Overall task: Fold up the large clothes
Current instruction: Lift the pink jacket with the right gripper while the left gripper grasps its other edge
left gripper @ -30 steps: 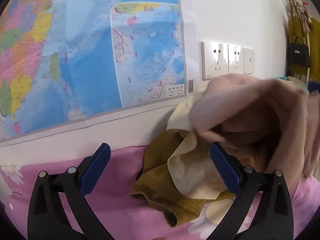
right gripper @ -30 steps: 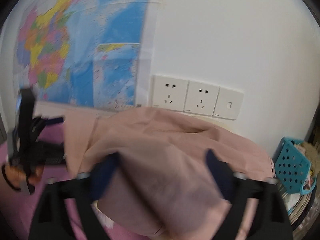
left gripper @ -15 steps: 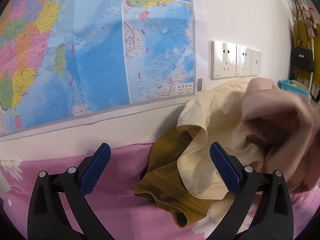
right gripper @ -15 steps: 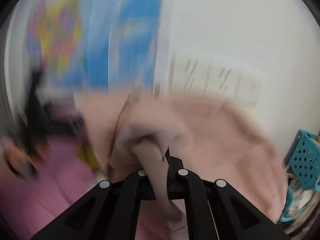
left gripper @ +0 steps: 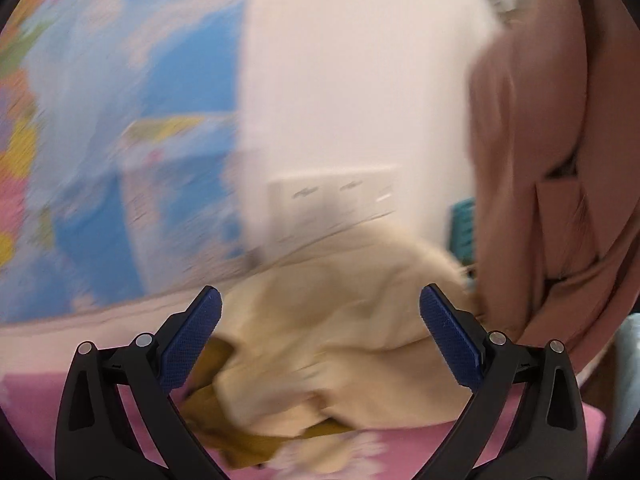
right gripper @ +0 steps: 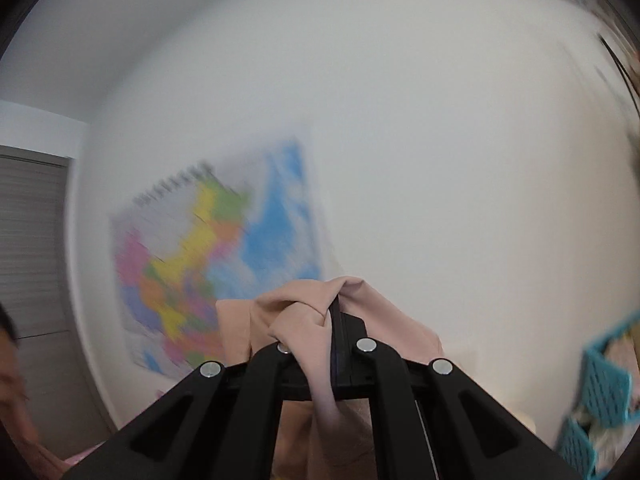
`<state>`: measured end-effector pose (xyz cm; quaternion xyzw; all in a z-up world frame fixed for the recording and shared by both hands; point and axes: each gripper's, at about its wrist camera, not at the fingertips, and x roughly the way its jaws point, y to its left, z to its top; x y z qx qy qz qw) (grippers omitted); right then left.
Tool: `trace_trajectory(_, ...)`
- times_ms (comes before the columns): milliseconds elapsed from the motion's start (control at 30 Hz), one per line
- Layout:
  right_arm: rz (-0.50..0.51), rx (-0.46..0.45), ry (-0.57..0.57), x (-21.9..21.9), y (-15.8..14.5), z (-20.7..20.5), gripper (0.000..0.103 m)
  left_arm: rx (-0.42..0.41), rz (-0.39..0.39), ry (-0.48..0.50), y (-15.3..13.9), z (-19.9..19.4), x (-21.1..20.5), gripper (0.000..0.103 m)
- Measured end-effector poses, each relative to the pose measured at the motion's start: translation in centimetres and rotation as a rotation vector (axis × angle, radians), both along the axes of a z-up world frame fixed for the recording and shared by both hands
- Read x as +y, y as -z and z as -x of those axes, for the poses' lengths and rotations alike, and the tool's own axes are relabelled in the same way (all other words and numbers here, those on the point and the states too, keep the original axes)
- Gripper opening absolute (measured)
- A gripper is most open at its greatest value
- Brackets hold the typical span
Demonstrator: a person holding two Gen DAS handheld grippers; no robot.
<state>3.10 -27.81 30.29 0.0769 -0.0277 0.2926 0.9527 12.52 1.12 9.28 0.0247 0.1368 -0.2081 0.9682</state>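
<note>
- Clearly the job is at its very start: the right gripper (right gripper: 334, 320) is clenched on a bunched edge of the pink garment (right gripper: 304, 316), with cloth pinched between the closed fingers and spilling down over the tool's near side.
- From the left wrist view, the same pink garment (left gripper: 536, 152) hangs in a long drape up and to the right of the tool, lifted clear of the pile; nothing on it looks folded yet.
- Meanwhile the left gripper (left gripper: 320, 336) is released, its blue pads (left gripper: 190, 340) spread wide with nothing between them.
- Straight ahead of that tool, just past the fingertips, lies a cream garment (left gripper: 344, 328) crumpled over a mustard garment (left gripper: 236, 436), both on the pink floral sheet (left gripper: 36, 396).
- Beyond them are the wall map (left gripper: 100, 160) to the left and the wall sockets (left gripper: 336, 196) ahead; both views are motion-blurred.
- What remains, as I judge it: spreading the pink piece flat, making every fold, then doing the two heaped pieces, so nearly all of the work.
</note>
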Motion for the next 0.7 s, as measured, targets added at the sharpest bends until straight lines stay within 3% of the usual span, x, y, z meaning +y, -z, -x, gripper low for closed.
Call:
trace_trajectory(133,-0.016,-0.095,-0.103,0.7,-4.6,3.8,0.002,-0.035,0.078,0.179,-2.6,2.1,-2.0,0.098)
trace_trajectory(300,-0.088,-0.133,-0.201,1.5,-8.6,6.9,0.002,-0.077,0.237,0.522,-4.2,7.3,-0.2,0.098)
trace_trajectory(433,-0.078,-0.115,-0.254,2.9,-8.8,7.3,0.002,-0.061,0.324,0.681,-3.7,10.5,1.8,0.098)
trace_trajectory(533,-0.057,-0.079,-0.323,4.7,-7.4,7.4,0.002,-0.104,0.273,0.697,-3.3,13.8,2.1,0.099)
trace_trajectory(600,-0.040,-0.054,-0.357,6.1,-6.3,7.4,0.002,-0.059,0.268,0.734,-2.5,14.5,2.3,0.097)
trace_trajectory(633,-0.034,-0.037,-0.374,6.7,-5.6,7.4,0.002,-0.040,0.270,0.734,-2.2,14.7,2.4,0.094)
trace_trajectory(667,-0.028,-0.025,-0.383,7.2,-5.1,7.5,0.002,-0.036,0.264,0.726,-2.0,15.1,2.5,0.073)
trace_trajectory(700,-0.026,-0.020,-0.393,7.2,-4.8,7.7,0.002,-0.039,0.254,0.685,-1.8,15.6,2.7,0.038)
